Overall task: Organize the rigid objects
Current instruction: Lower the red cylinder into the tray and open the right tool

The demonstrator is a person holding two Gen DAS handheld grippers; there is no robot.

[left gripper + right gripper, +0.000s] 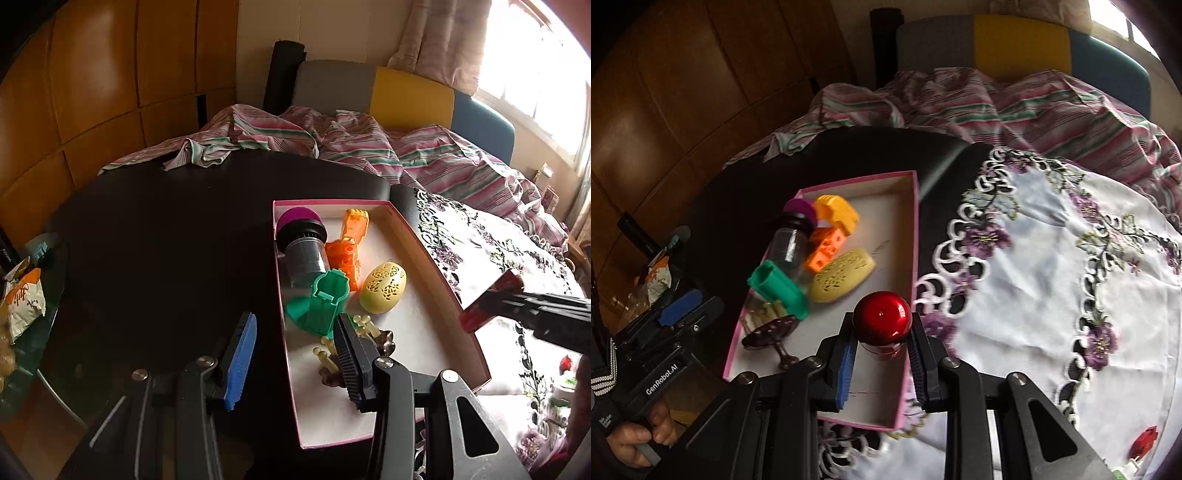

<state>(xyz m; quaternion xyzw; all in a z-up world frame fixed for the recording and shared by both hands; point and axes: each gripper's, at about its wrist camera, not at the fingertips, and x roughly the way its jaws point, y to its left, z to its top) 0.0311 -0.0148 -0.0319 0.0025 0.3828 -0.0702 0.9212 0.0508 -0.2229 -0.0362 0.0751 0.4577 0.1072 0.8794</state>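
between the right gripper (880,363) pads sits a small bottle with a glossy red ball cap (882,320) — the jaws are pinched on its clear neck just under the cap, which points forward and up away from the wrist. directly beyond and below it lies the shallow pink-rimmed cardboard box with a white floor (916,236), its long axis running away from the camera and leaning left; the bottle hangs over the box's near right part, close to the right wall. the bare floor there, right of the pale yellow perforated egg-shaped case (843,275), looks like the likely landing spot, so the move seems to be mostly a lowering.

the left gripper (291,360) straddles the box's left wall, one finger outside over the dark round table (166,229), one inside, jaws partly spread with only the wall between them; whether the pads press on it i cannot tell. it sits nearer the crowded left side: a green plastic cylinder-shaped holder (325,299), an orange block toy (345,258), a clear jar with a purple dome lid (303,240), and a dark perforated stand with cream pegs (364,328).

hard to read — the bottle's body is hidden by the right fingers, and in the left wrist view it is only a red smear at the tip of the other gripper. a small red thing at the lower right edge of the embroidered white cloth (1052,258) is cut off.
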